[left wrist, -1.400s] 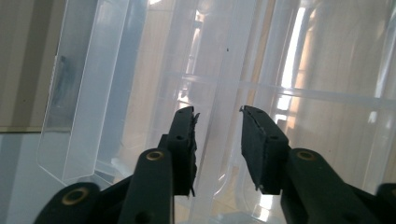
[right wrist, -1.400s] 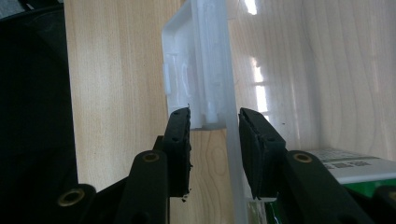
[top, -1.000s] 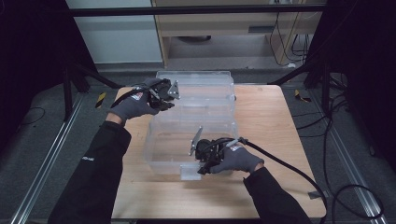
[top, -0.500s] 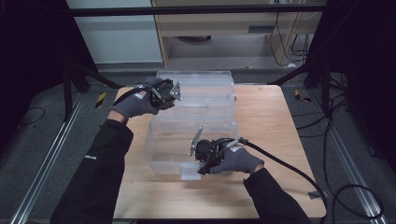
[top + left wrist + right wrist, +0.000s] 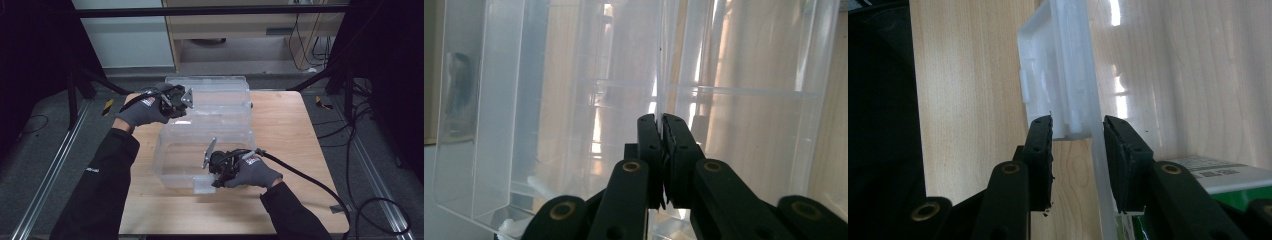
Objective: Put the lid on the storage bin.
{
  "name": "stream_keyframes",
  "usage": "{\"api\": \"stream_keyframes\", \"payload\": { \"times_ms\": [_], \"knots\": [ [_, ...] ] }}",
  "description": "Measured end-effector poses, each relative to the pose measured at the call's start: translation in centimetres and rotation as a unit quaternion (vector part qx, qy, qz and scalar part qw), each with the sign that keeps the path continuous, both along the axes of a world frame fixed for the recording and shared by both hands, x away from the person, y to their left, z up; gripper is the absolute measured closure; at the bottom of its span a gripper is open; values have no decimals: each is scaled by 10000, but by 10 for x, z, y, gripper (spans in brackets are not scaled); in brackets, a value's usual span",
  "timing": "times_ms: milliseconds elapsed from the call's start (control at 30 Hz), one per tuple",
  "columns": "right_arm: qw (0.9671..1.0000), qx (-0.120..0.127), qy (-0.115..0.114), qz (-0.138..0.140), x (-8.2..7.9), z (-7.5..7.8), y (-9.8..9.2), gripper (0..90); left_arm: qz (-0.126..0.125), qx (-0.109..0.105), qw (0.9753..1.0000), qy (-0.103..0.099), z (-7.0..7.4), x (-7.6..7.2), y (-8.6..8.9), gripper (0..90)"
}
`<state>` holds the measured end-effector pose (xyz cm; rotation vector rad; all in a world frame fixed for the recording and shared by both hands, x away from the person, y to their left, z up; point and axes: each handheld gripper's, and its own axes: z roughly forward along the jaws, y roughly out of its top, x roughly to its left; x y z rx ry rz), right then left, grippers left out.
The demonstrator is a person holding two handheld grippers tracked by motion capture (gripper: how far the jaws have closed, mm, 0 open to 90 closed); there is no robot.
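A clear plastic compartment box (image 5: 172,172) lies open on the wooden table (image 5: 282,125), its lid (image 5: 215,86) folded back toward the far side. My left gripper (image 5: 186,106) is at the box's far left, shut on a thin clear wall (image 5: 660,60) that runs up between its jaws (image 5: 662,120). At the near front edge, my right gripper (image 5: 211,181) straddles the white latch (image 5: 202,186). In the right gripper view the jaws (image 5: 1077,125) press close on the latch (image 5: 1058,75) and the front wall from both sides.
A green and white label (image 5: 1218,180) shows by the right jaw. Black cables (image 5: 320,185) trail from my right gripper across the table's right side. A metal frame and a cabinet stand beyond the far edge.
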<state>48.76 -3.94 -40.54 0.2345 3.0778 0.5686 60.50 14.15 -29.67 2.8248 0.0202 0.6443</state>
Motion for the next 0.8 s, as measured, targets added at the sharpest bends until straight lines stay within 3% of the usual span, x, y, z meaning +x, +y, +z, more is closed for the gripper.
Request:
{"api": "stream_keyframes", "payload": {
  "times_ms": [267,800],
  "knots": [
    [10000,18,-61,-63,-3,0,0,659,-106,-37,9999,-46,4,-13,2,875],
    [9999,105,-90,-52,-5,-1,-2,660,-224,-373,9989,-148,4,-54,11,875]
  ]
}}
